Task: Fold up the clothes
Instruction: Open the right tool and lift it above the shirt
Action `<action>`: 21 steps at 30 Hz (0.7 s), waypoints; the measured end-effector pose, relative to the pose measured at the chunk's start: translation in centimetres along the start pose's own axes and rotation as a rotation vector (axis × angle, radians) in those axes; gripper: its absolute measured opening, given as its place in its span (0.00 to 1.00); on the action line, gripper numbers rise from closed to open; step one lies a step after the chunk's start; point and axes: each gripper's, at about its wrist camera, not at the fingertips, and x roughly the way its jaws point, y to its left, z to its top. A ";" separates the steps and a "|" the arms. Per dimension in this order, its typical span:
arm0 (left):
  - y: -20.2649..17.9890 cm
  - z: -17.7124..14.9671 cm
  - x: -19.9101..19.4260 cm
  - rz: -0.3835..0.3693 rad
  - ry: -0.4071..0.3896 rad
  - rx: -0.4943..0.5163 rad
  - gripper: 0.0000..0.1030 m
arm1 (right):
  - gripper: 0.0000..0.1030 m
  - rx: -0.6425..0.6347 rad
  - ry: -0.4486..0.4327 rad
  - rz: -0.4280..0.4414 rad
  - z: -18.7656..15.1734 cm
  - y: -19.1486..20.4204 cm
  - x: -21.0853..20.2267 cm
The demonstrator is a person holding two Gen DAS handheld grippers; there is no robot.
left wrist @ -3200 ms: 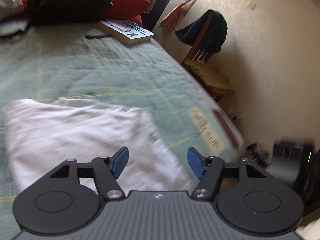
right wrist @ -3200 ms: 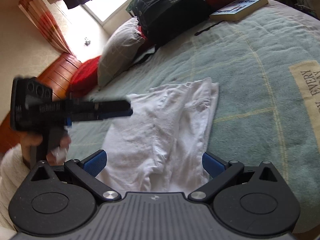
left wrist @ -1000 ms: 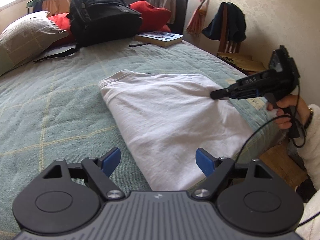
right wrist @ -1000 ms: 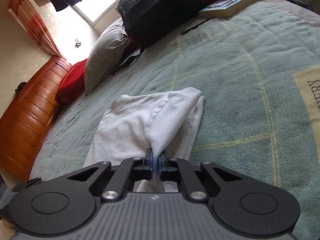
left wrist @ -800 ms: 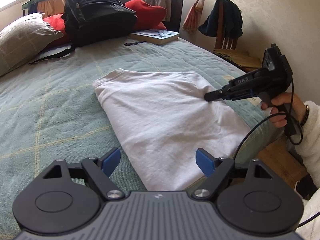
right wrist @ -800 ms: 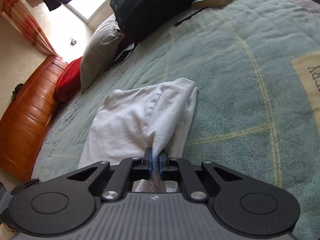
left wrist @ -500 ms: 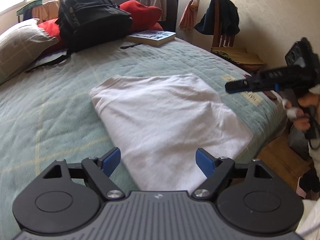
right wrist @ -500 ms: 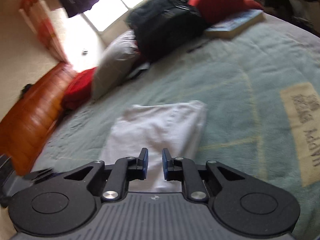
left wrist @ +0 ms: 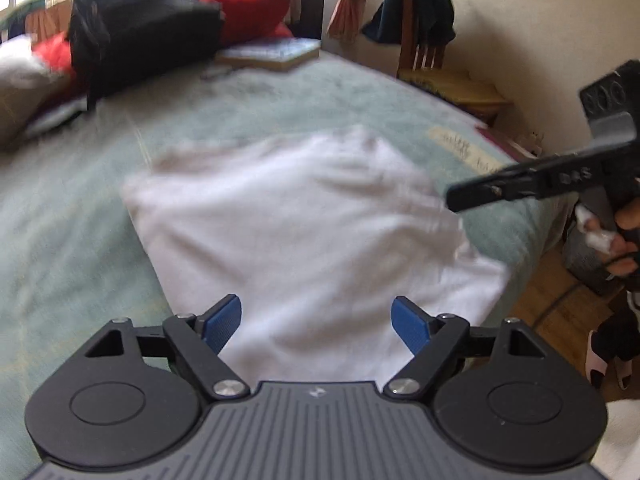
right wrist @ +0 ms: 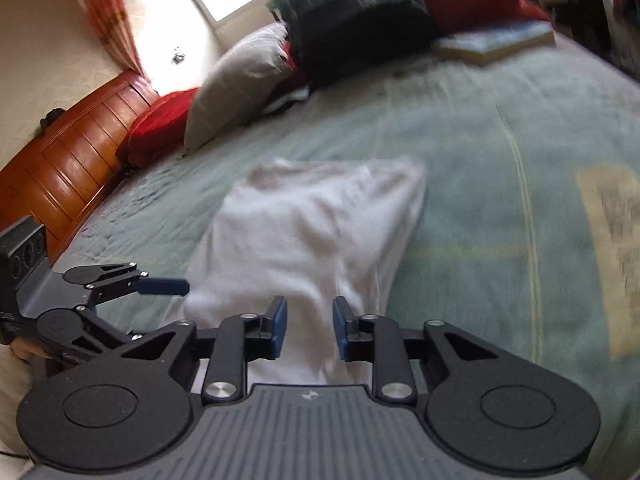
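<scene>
A white folded garment (left wrist: 304, 224) lies flat on the green quilted bed (left wrist: 72, 216). My left gripper (left wrist: 318, 322) is open and empty, just above the garment's near edge. In the right wrist view the same garment (right wrist: 308, 232) lies ahead of my right gripper (right wrist: 309, 326), whose jaws are partly open with nothing between them. The right gripper also shows in the left wrist view (left wrist: 452, 198), raised over the garment's right edge. The left gripper shows in the right wrist view (right wrist: 160, 286), open, at the garment's left side.
A black backpack (left wrist: 136, 28), red cushions (left wrist: 248, 12), a grey pillow (right wrist: 236, 80) and a book (left wrist: 272, 52) lie at the head of the bed. A chair with dark clothing (left wrist: 416, 40) stands by the right wall. A wooden footboard (right wrist: 68, 160) lies left.
My right gripper has let go of the garment fold, opened part way and lifted off to the right. The garment now lies flat. My left gripper stayed open and moved in over it.
</scene>
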 end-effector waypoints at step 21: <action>2.6 2.2 2.2 -0.082 0.010 -0.097 0.81 | 0.47 -0.169 0.010 -0.006 3.4 0.2 4.2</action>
